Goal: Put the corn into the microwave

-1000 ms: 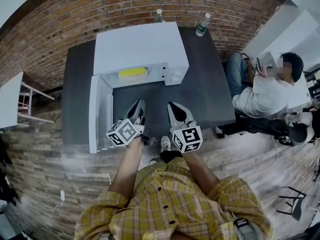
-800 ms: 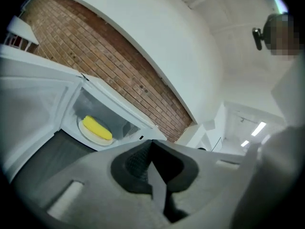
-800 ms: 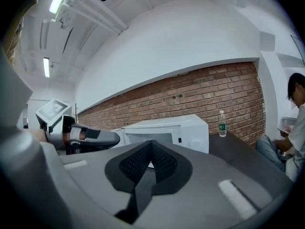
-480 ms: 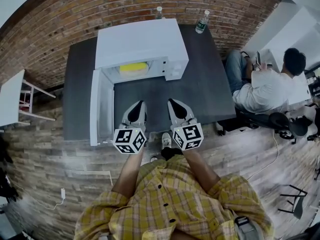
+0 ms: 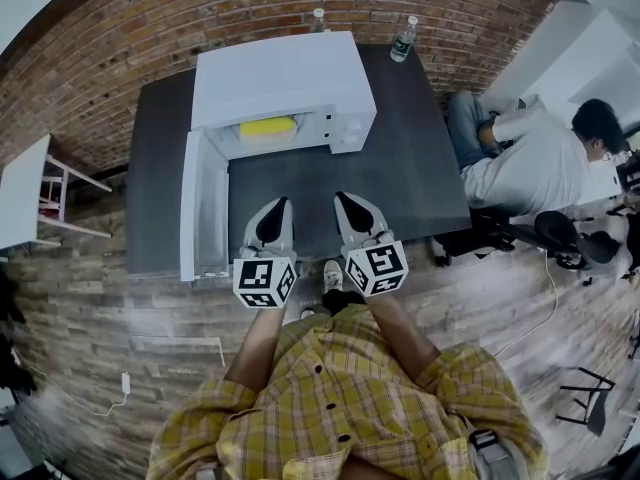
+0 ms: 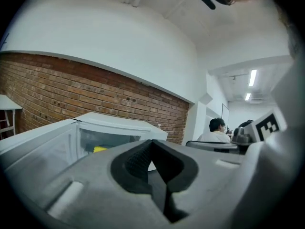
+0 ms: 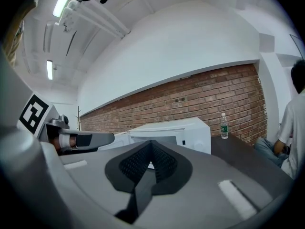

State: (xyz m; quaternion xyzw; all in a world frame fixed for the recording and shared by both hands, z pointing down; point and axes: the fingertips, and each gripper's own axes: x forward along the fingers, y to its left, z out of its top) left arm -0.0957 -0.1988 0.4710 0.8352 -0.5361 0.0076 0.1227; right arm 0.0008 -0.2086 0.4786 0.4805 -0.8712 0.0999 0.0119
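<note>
The yellow corn (image 5: 265,126) lies inside the white microwave (image 5: 280,78), whose door (image 5: 200,208) hangs wide open to the left. In the left gripper view the corn (image 6: 100,149) shows through the microwave's opening. Both grippers hover side by side over the dark table's front edge, well short of the microwave. My left gripper (image 5: 274,215) is shut with nothing in it, its jaws pressed together (image 6: 152,144). To its right, my right gripper (image 5: 347,207) is likewise shut and empty (image 7: 151,144).
Two water bottles (image 5: 404,44) (image 5: 318,23) stand at the back of the dark table (image 5: 410,168), behind the microwave. A person in white (image 5: 530,173) sits at the table's right. A small white side table (image 5: 25,198) stands at the left.
My left gripper has rolled from a tilt to upright and drawn slightly back toward me. The right gripper has stayed nearly in place. The corn has not moved.
</note>
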